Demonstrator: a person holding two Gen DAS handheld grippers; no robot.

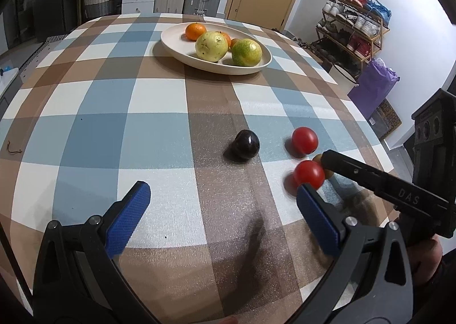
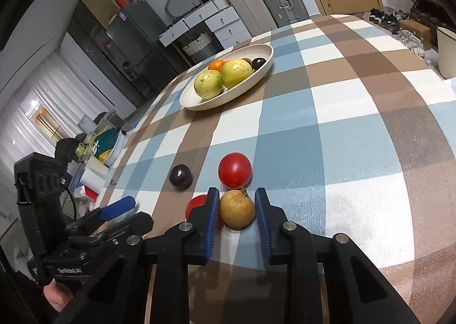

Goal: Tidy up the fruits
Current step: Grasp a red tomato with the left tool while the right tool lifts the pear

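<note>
1. The worktop (image 2: 356,136) wears a checked cloth of blue, brown and white squares with a fine grainy sheen.
2. A cream oval dish (image 1: 171,39) with a smooth low rim sits at the far side, holding an orange mandarin (image 1: 195,31), a yellow-green speckled fruit (image 1: 211,46), a green-yellow citrus (image 1: 246,52) and, seen from the right wrist, a dark glossy fruit (image 2: 258,63).
3. The left tool (image 1: 222,210) hangs spread wide above the cloth, its blue ribbed pads gripping nothing.
4. The right tool (image 2: 237,210) has its blue pads pressed against a round tan-brown fruit (image 2: 237,208) with a stub of stem, near the worktop's front. From the left wrist, the letters "DAS" show on its black finger.
5. A smooth red tomato (image 2: 235,170) lies just beyond the tan fruit, nearly touching it.
6. A second red tomato (image 1: 309,174) sits just left of the right tool.
7. A small, shiny dark plum (image 1: 246,144) rests apart, left of the tomatoes.
</note>
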